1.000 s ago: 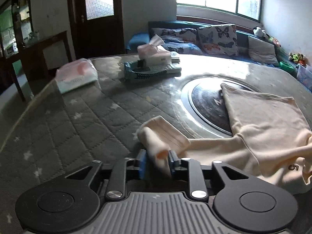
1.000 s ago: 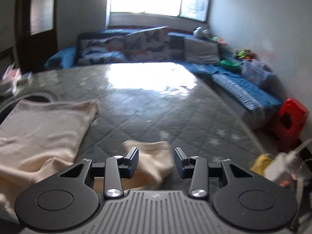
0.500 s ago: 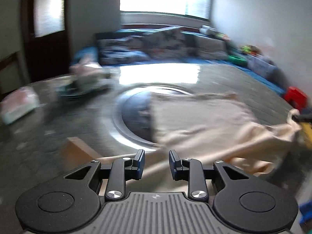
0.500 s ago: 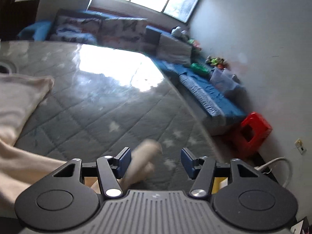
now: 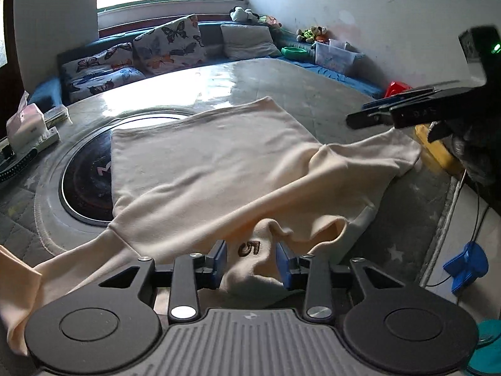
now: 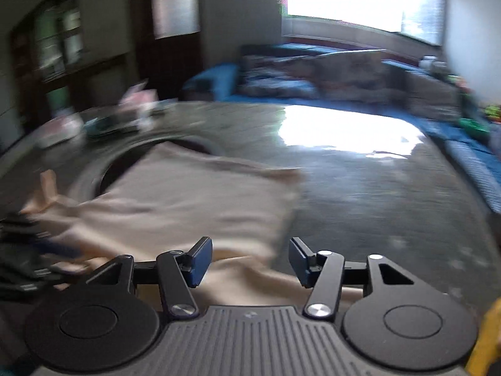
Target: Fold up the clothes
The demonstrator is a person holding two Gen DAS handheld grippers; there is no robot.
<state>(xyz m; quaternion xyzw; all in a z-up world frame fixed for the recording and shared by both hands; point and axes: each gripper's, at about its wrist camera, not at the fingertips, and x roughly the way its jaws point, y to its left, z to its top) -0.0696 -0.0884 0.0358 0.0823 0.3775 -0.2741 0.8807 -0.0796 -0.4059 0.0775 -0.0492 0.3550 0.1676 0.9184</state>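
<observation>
Daylight from the window falls on a round quilted table [image 5: 219, 75] with a dark inset disc [image 5: 84, 185], a sofa behind it. At the table's left edge sit tissue packs [image 5: 23, 125]. Across the middle lies the shirt [image 5: 203, 156], cream, long-sleeved, its body spread flat over part of the disc, one sleeve trailing off to the left and the other reaching right toward the table's edge. Near the collar a small dark "5" [image 5: 249, 248] is stitched.

The left gripper [image 5: 250, 263] hangs over that collar area, its jaws part open and just widened, with a hump of cloth rising between the pads but not pinched. The right gripper [image 6: 250, 261], seen side-on at the right of the left view above the right sleeve end, has its jaws apart and just narrowed a little; cloth lies under them, none gripped.

This looks like the laying-out stage, both sleeves released. Next, likely, each sleeve must be pinched and folded across the body, which calls for a clean grip on one layer.
</observation>
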